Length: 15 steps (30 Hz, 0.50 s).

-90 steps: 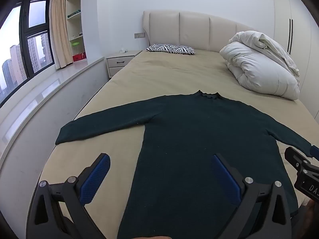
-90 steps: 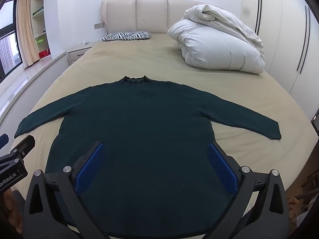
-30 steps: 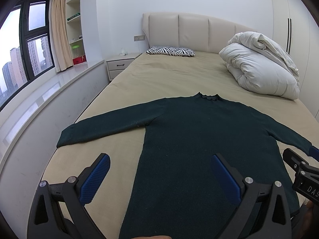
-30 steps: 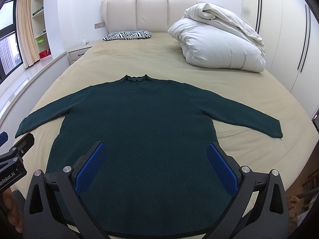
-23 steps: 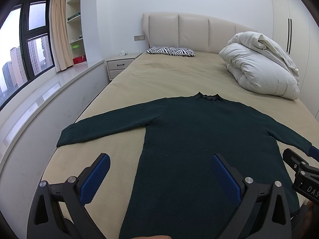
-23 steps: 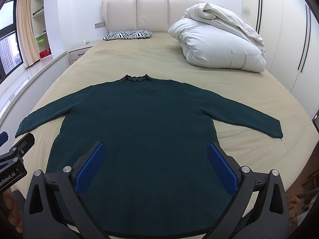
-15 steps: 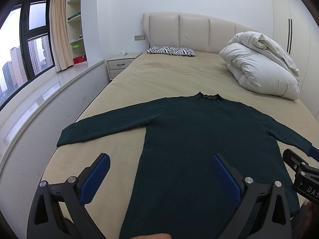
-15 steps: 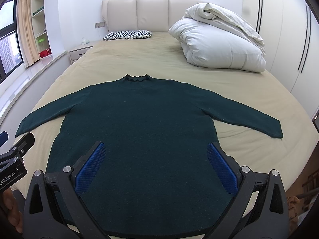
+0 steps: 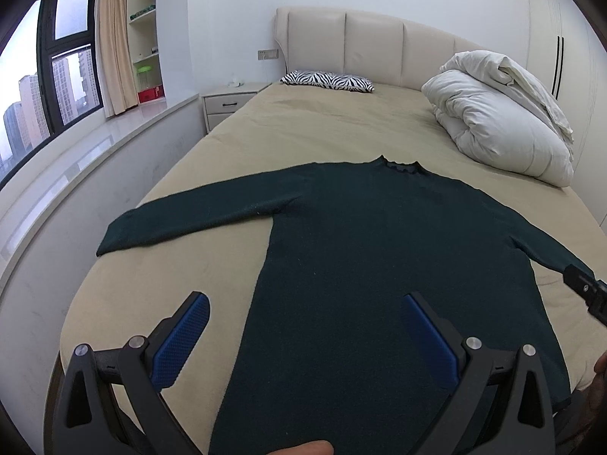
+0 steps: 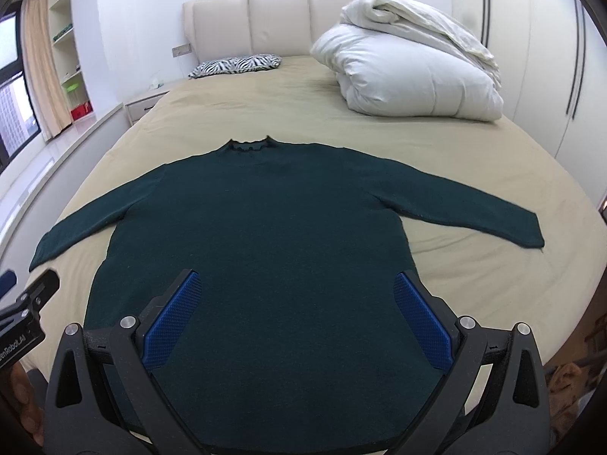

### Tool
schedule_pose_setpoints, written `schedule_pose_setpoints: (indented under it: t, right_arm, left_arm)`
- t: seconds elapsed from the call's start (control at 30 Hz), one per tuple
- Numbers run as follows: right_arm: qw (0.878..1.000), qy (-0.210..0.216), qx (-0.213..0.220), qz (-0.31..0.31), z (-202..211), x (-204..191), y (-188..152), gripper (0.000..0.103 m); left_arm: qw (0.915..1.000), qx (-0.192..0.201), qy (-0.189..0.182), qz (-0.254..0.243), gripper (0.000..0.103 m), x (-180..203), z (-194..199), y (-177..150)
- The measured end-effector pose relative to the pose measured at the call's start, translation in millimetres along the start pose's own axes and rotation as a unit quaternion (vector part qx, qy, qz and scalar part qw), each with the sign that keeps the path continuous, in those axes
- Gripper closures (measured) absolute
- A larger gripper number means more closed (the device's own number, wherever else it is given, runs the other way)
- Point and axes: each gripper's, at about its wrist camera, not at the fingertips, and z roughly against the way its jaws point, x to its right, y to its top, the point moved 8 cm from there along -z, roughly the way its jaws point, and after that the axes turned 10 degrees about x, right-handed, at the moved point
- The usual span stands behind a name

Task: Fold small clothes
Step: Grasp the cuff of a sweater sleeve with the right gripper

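Observation:
A dark green long-sleeved sweater (image 9: 371, 250) lies flat on the beige bed (image 9: 322, 129), collar away from me, both sleeves spread sideways; it also shows in the right wrist view (image 10: 265, 227). My left gripper (image 9: 303, 326) is open and empty, held above the sweater's lower left part near the hem. My right gripper (image 10: 294, 303) is open and empty above the sweater's lower middle. The right gripper's tip (image 9: 586, 292) shows at the left view's right edge. The left gripper's tip (image 10: 26, 303) shows at the right view's left edge.
A folded white duvet (image 10: 409, 72) lies at the bed's far right. A zebra-striped pillow (image 9: 328, 80) lies by the padded headboard (image 9: 360, 49). A nightstand (image 9: 227, 104), window ledge (image 9: 76, 159) and shelves stand left; wardrobes (image 10: 531, 38) stand right.
Both grippers have drifted slightly over the sweater; the view has shifted a little. The sweater has not moved and both grippers stay open.

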Motion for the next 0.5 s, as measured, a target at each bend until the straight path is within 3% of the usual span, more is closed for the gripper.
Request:
schedule_pose_setpoints:
  t: [0.17,0.27,0.37,0.43,0.5]
  right_arm:
    - [0.994,-0.035,0.003,-0.105,-27.0,108.0,4.0,0.0]
    - [0.976,-0.064,0.007,-0.206,-48.5,204.2,-1.6,0.0]
    - [0.938,-0.069,0.003,-0.341,-72.0,303.5,-24.5,0.0]
    - [0.904,-0.065,-0.004,-0.422,-87.3,355.0,-42.6,0.0]
    - [0.881,-0.065,-0.011,-0.468,-101.5,390.7,-57.4,0.001]
  left_arm:
    - [0.9985,-0.042,-0.028,0.024,0.0,4.7,-18.9,-14.5]
    - [0.995,-0.071,-0.053,0.045,0.0,12.4,-32.7,-22.4]
    - [0.9893,-0.098,-0.082,0.069,0.0,24.8,-46.1,-31.0]
    - [0.9841,-0.111,-0.105,0.089,0.0,34.7,-53.5,-35.8]
    - [0.9787,-0.125,-0.124,0.106,0.0,44.6,-60.2,-40.3]
